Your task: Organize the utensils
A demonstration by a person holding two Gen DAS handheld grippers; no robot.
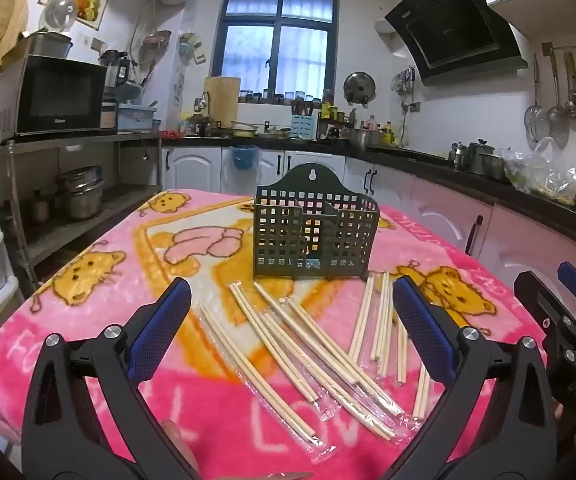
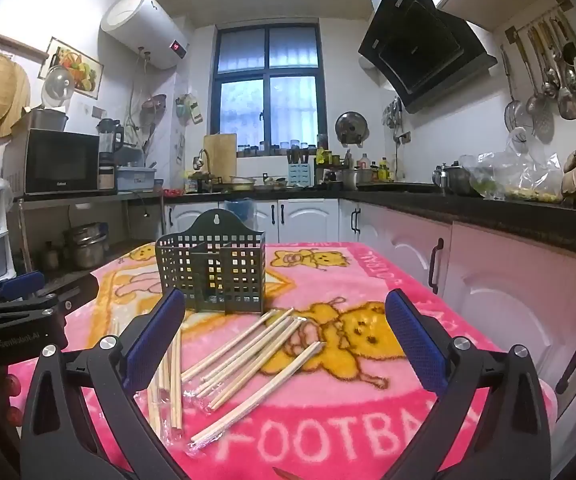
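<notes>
Pink blanket-covered table [image 1: 88, 364]: chopsticks [image 1: 288, 344], green holder [image 1: 316, 236].

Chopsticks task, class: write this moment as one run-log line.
stage: not started | left gripper: open, empty | right gripper: open, empty | chopsticks: loose on blanket, some wrapped | holder: upright, empty

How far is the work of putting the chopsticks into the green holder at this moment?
Done: nothing yet. The green holder stands on the pink blanket and no chopstick shows in it. In hand: nothing. The left gripper and the right gripper are both open and empty above the table. Left: all the chopsticks, several in clear wrappers, lie loose in front of the holder.
</notes>
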